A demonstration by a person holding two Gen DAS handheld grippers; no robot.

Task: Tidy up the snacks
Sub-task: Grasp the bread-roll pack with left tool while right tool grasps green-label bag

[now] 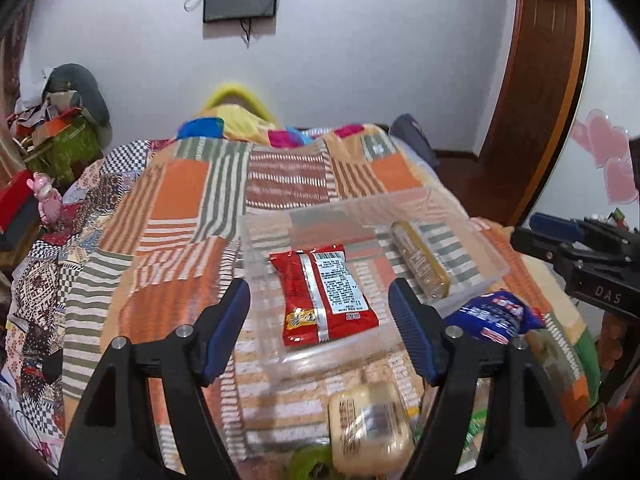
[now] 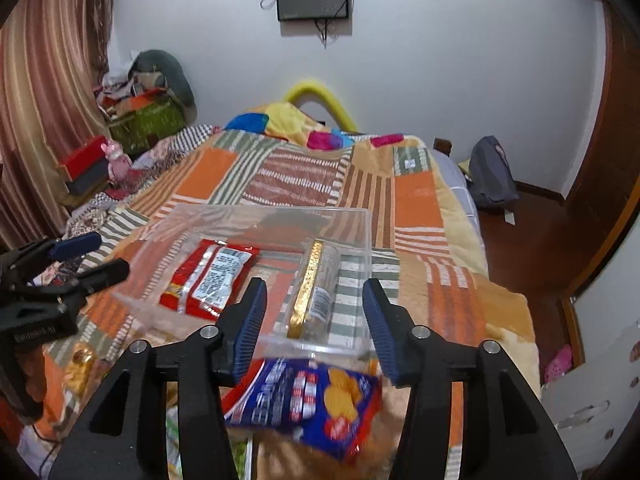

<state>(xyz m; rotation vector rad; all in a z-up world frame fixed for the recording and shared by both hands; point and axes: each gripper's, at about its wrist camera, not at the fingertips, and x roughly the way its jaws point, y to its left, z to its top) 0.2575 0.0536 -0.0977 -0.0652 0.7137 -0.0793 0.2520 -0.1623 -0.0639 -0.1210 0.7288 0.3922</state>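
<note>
A: Where did the snacks sit against the grippers?

B: The left gripper (image 1: 320,312) had its jaws apart with nothing pinched; the red packet (image 1: 324,296) lay flat in the clear plastic box (image 1: 480,248) just ahead, between the blue pads in the picture. The right gripper (image 2: 314,316) also stood apart and empty, and the long brown biscuit roll (image 2: 312,292) lay in the same box ahead of it.

A: And outside the box?

B: A blue snack bag (image 2: 308,396) lay on the patchwork quilt (image 1: 180,200) at the box's near wall, under the right gripper. A pale wrapped pack (image 1: 368,420) and something green (image 1: 312,460) lay nearer, under the left one. The box's near wall stood between both grippers and the two snacks inside.

A: Any writing?

B: The red packet showed a white printed panel, too small to read. The right gripper's body, seen from the left wrist, read "DAS".
</note>
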